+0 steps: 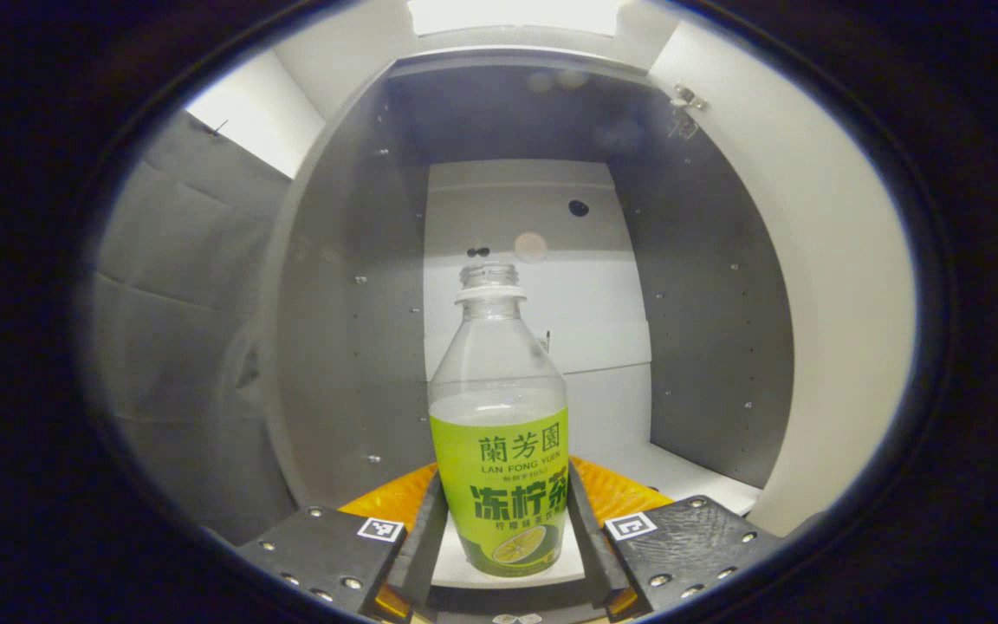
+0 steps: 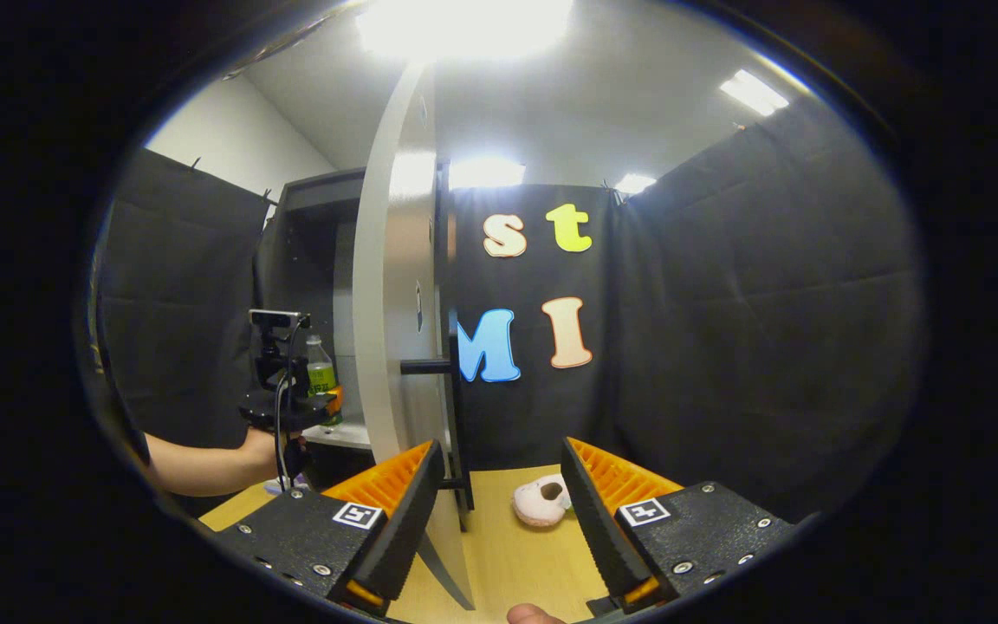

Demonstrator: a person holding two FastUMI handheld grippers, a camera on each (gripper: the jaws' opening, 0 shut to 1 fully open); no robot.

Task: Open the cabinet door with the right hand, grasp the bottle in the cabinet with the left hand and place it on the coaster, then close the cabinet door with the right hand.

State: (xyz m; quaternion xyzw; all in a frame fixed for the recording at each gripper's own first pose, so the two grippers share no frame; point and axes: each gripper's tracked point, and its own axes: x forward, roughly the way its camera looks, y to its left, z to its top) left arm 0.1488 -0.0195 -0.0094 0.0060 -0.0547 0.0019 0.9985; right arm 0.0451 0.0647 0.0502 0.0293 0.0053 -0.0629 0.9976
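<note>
The bottle [image 1: 499,425] stands upright on the cabinet [image 1: 707,347] floor, its lower body between the fingers of the left gripper [image 1: 503,529], which flank it closely; we cannot tell whether both yet press on it. The right gripper [image 2: 499,511], jaws spread and empty, sits by the open cabinet door [image 2: 395,329]. We judge a firm, level squeeze low on the label, then a straight withdrawal clear of the door, serves best.

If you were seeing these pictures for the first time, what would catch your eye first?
The green-labelled bottle, capless, stands inside the open cabinet between the left tongs' fingers, which flank its base. In the right gripper view, the white cabinet door stands open edge-on just beyond the open right tongs, with a small pinkish object on the wooden table.
</note>
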